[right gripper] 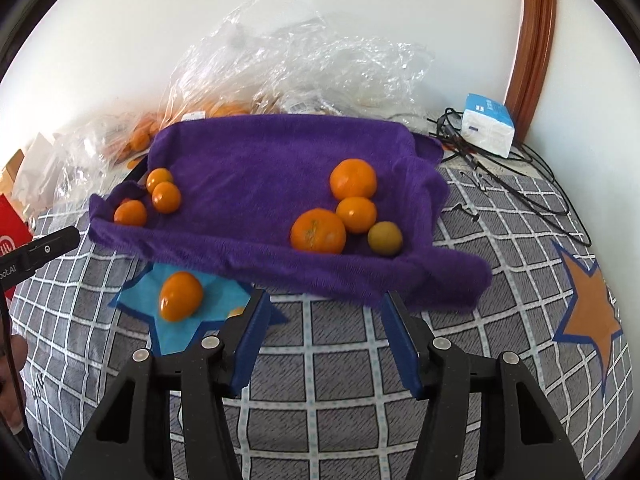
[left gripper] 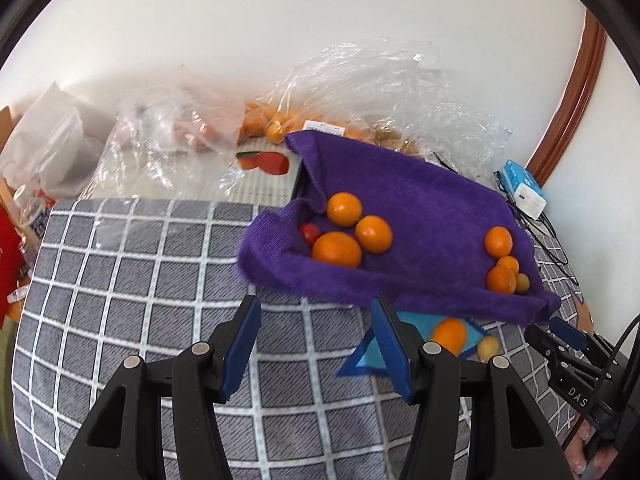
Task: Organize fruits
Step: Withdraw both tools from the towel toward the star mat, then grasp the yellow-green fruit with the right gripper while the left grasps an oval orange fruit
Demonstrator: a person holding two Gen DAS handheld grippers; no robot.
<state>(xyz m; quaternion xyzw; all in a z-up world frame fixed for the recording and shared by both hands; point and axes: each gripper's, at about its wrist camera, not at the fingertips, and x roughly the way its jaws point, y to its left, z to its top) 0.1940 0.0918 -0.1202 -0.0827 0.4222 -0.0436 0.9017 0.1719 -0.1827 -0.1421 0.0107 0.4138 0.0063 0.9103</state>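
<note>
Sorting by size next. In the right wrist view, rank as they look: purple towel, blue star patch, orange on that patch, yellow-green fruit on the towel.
1. purple towel
2. blue star patch, partly hidden
3. orange, nearer the camera, so flattered
4. yellow-green fruit

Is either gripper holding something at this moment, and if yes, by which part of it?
Nothing is held. The left gripper and the right gripper are both open, just short of the purple towel.

A towel lies on the bed ahead of me, with oranges clustered at its left and right ends. Before its near edge, one orange rests on a star patch. Plastic bags sit behind.
</note>
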